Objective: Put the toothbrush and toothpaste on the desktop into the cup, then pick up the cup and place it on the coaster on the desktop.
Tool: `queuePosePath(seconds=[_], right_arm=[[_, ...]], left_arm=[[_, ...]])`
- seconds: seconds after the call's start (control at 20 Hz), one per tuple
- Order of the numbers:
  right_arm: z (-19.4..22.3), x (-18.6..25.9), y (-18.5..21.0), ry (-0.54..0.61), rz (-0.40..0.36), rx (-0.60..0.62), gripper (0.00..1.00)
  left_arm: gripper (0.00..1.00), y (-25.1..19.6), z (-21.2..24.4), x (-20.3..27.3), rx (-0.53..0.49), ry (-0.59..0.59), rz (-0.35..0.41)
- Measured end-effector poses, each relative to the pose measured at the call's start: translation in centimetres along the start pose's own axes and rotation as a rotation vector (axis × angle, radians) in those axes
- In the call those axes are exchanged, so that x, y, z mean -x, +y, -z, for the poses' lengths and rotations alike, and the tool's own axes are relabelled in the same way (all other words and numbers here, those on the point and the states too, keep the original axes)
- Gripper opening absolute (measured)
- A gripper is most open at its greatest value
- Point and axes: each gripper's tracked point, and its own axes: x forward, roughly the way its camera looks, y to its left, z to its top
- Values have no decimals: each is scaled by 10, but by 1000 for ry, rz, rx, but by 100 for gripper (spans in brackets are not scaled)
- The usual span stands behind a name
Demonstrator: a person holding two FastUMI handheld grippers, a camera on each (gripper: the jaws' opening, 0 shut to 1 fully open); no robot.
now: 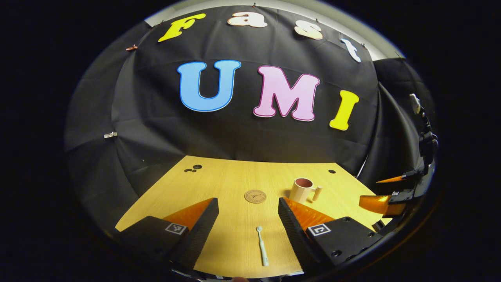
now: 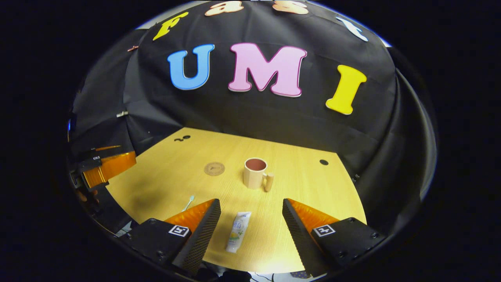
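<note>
Left gripper [image 1: 247, 219] and right gripper [image 2: 250, 219], both w/ jaws wide and holding nothing, hang above the near edge of the desk [image 1: 235, 176]. Toothbrush [image 1: 262, 244] lies flat near that edge, between the left gripper's fingers; toothpaste [image 2: 238, 231] lies likewise between the right's. Cup [image 2: 255, 173] stands upright mid-desk, handle toward the near edge; coaster [image 2: 214, 169] lies beside it, apart. Risks: the thin brush may slip or pivot in a flat pinch; both items, being long, may tip the cup.
</note>
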Motion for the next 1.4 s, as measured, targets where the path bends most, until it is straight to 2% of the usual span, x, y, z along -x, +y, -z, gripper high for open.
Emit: queuePosePath(seconds=[0.4,0.5,0.85,1.1,1.2,1.25,1.4], right_arm=[[69,-58,35,260,-24,57,98],[85,-74,41,315,-10,50,96],[137,-122,40,506,73,52,98],[152,-136,34,577,118,59,96],[159,-142,34,600,122,36,90],[161,-143,33,609,127,33,80],[165,-148,33,617,128,15,79]], left_arm=[[96,19,31,3,17,34,8],[96,25,38,3,21,40,11],[96,42,58,-6,48,73,36],[96,52,69,-14,69,93,41],[96,52,73,-16,72,100,44],[96,52,76,-17,74,105,46],[96,51,79,-21,76,117,51]])
